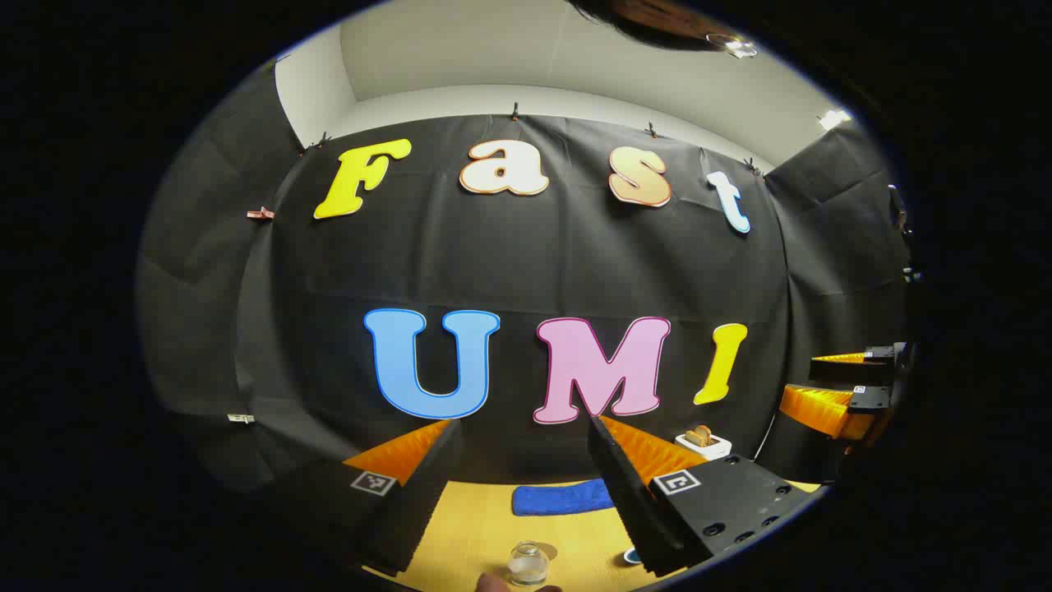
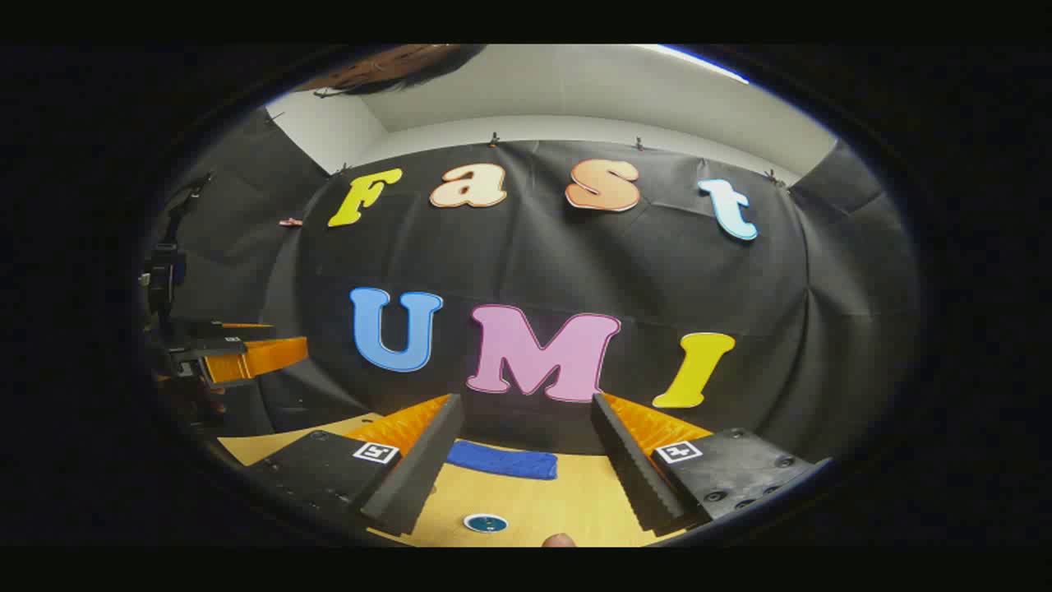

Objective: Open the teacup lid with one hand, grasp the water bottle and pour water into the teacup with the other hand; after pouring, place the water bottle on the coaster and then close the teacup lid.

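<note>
Teacup (image 1: 527, 564) sits untouched; both grippers' jaws gape wide, holding nothing.

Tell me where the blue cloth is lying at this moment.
The blue cloth lies on the yellow table close to the booth's black wall. In both views it shows between the claw's fingers, beyond the small round coaster.

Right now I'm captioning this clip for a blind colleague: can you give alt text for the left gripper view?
The left gripper hangs open above a yellow table, its two fingers spread wide with nothing between them. Below sits a small clear glass teacup, with a folded blue cloth farther back. The other gripper shows at the right edge.
</note>
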